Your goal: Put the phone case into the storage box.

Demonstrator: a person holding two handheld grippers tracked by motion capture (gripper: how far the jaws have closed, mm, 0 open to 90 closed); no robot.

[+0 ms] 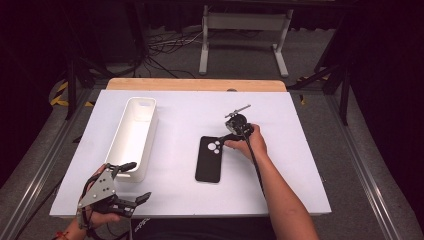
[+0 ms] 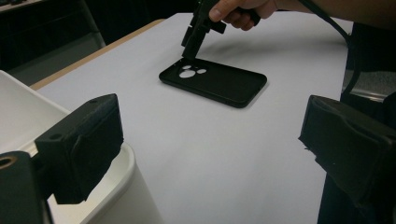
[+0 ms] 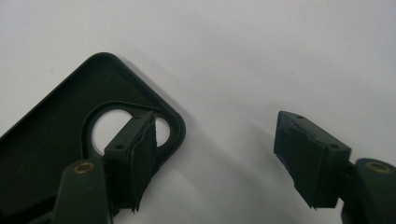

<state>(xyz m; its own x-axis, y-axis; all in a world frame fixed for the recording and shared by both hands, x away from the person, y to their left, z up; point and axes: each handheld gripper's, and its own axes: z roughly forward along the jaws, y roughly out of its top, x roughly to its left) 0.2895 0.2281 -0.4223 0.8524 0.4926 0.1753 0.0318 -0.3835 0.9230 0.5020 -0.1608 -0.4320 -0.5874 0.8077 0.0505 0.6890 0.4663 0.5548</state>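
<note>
while both tongs gape, right tongs (image 3: 224, 163) seemingly touch phone case (image 3: 51, 154), partly cropped.

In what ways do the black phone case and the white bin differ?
The phone case is black, the bin white. The case is thin and flat, the bin a deep open box. The right gripper reaches the case's camera end; the left gripper is open near the bin's near end. Both lie lengthwise on the white table.

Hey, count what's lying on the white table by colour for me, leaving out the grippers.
Black: 1, the phone case
White: 1, the long bin
Total: 2
</note>
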